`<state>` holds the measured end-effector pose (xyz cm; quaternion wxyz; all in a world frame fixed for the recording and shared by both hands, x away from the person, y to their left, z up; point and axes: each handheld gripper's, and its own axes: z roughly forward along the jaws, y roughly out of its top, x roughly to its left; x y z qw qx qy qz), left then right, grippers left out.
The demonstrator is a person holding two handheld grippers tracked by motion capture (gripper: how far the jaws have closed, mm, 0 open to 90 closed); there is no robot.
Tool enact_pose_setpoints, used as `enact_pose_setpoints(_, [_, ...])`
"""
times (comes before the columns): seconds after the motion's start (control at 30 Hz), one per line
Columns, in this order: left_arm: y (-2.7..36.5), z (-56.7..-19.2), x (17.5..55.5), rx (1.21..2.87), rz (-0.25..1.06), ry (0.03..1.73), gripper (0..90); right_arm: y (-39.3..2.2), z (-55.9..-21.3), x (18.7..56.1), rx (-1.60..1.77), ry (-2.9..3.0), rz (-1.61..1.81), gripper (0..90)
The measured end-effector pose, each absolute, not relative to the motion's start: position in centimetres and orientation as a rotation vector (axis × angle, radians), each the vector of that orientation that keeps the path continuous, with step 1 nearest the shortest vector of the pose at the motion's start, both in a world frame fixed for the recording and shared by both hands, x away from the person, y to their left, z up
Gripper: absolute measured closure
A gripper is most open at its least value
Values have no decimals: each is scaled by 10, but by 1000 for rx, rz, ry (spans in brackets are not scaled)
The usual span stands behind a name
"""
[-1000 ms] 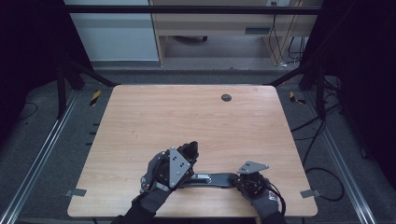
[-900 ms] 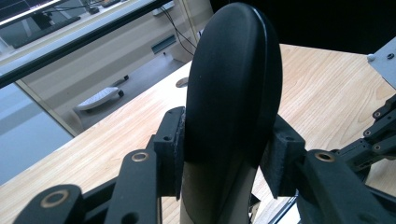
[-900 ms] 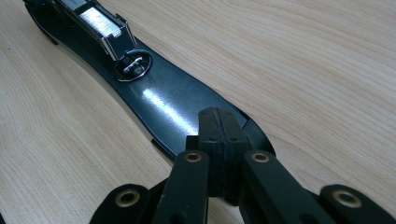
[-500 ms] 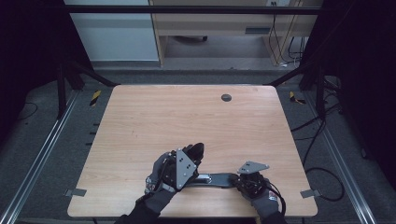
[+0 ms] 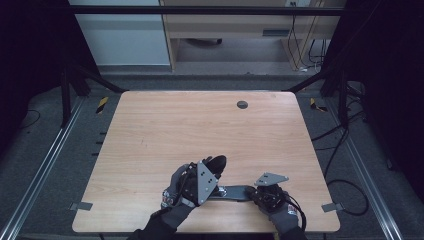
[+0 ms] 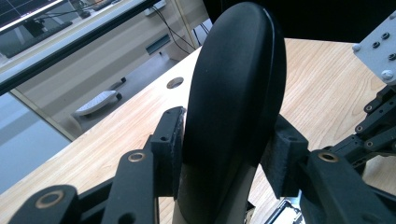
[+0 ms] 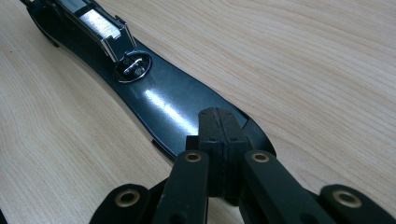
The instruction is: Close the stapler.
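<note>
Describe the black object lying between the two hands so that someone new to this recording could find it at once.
On the near edge of the wooden table, between the two gloved hands, lies an opened black stapler. Its flat glossy base rests on the wood, with a round metal anvil plate and the silver staple channel above it. Its rounded matte top arm is swung upright.
</note>
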<state>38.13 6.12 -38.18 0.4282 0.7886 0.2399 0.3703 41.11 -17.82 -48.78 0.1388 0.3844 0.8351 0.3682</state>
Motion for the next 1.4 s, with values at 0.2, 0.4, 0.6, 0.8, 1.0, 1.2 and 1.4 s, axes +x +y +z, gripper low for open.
enact_pose_setpoints(0.2, [55, -385, 381, 1984, 936, 584, 530, -179, -488, 411, 1106, 2413, 1069, 900])
enact_pose_setpoints(0.4, [44, -391, 380, 2004, 965, 559, 526, -179, -488, 411, 1125, 2416, 1081, 900])
enact_pose_setpoints(0.6, [38, -395, 380, 2027, 979, 536, 522, -179, -488, 410, 1132, 2417, 1078, 900])
enact_pose_setpoints(0.8, [33, -399, 380, 2030, 983, 529, 519, -179, -488, 410, 1123, 2417, 1079, 900])
enact_pose_setpoints(1.0, [28, -403, 379, 2053, 1004, 504, 518, -179, -488, 410, 1114, 2418, 1086, 900])
enact_pose_setpoints(1.2, [22, -408, 379, 2075, 1030, 484, 517, -179, -489, 410, 1110, 2416, 1096, 900])
enact_pose_setpoints(1.4, [16, -412, 379, 2085, 1050, 467, 516, -180, -488, 410, 1116, 2421, 1088, 900])
